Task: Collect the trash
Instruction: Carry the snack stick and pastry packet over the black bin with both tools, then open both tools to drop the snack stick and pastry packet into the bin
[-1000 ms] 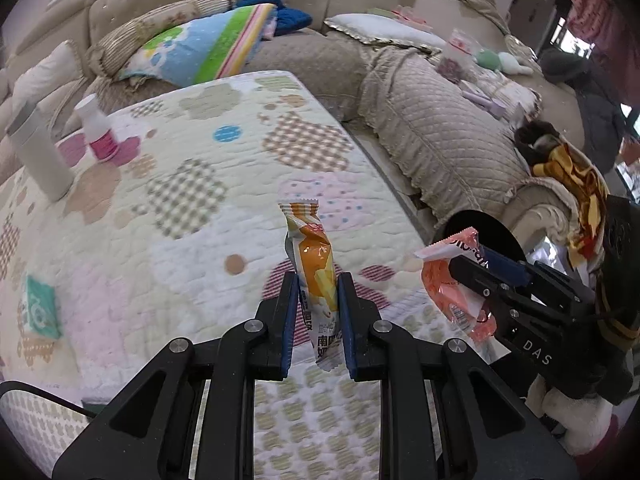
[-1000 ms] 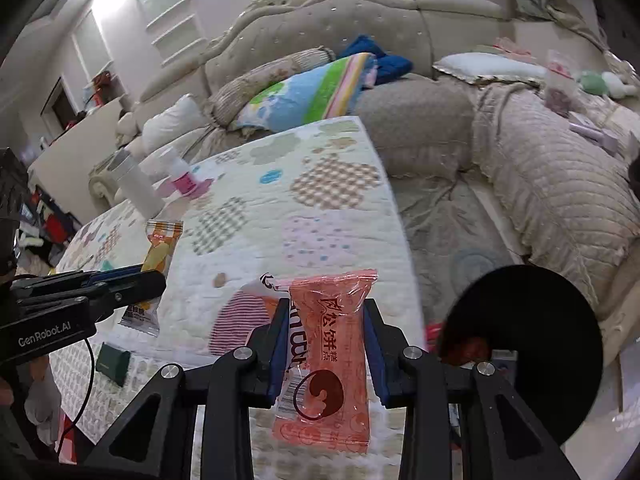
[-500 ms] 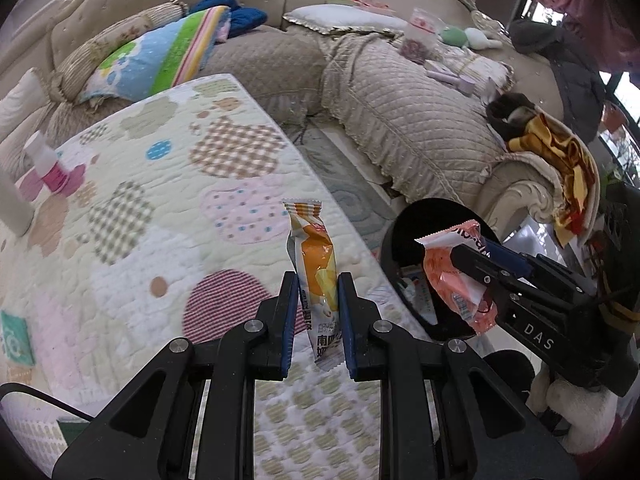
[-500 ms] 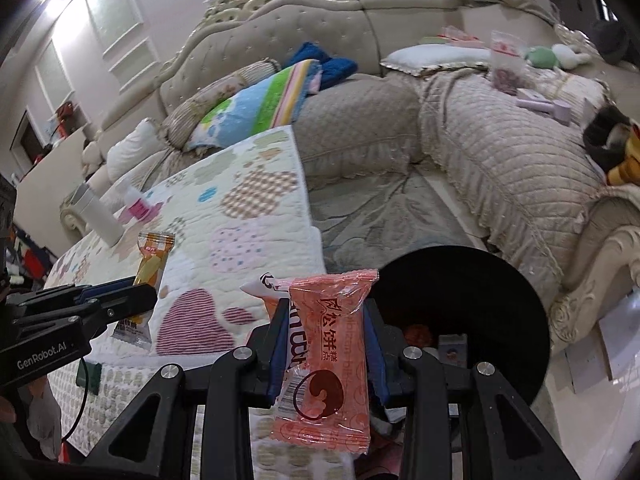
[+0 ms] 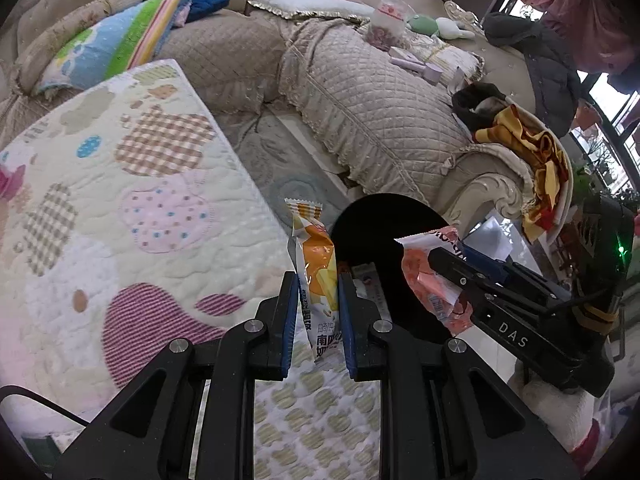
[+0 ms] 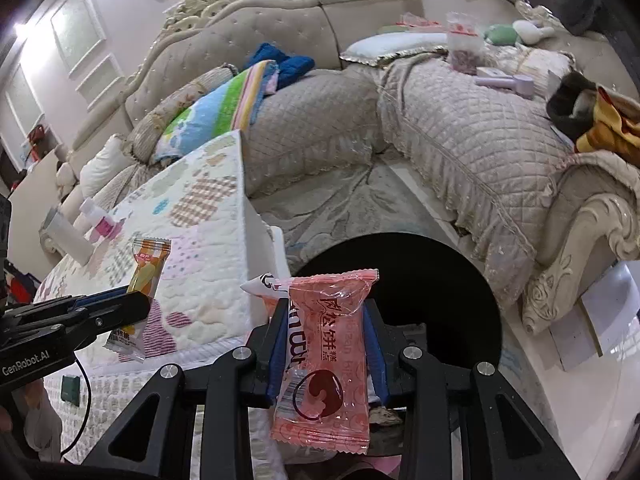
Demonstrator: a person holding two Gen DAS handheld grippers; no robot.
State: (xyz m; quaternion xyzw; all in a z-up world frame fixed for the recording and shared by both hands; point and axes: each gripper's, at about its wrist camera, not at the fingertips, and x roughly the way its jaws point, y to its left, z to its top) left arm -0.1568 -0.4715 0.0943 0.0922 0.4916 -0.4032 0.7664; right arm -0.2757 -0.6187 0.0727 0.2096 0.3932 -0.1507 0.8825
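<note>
My left gripper (image 5: 318, 296) is shut on an orange and white snack wrapper (image 5: 316, 276), held upright at the quilted table's right edge. It also shows in the right wrist view (image 6: 146, 268). My right gripper (image 6: 326, 336) is shut on a pink snack wrapper (image 6: 324, 364) with a white wrapper (image 6: 260, 284) behind it, above the near rim of a black round bin (image 6: 440, 280). In the left wrist view the pink wrapper (image 5: 424, 276) hangs over the bin (image 5: 384, 220), which holds some trash.
A patchwork quilted table (image 5: 120, 200) lies to the left, with a white bottle (image 6: 66, 236) and a pink-capped bottle (image 6: 100, 222) at its far side. A beige sofa (image 6: 460, 140) curves behind and right. A rug (image 6: 340, 204) covers the floor between.
Both grippers have moved right, off the table toward the black bin, each still holding its wrapper. The bin is now closer and larger in both views.
</note>
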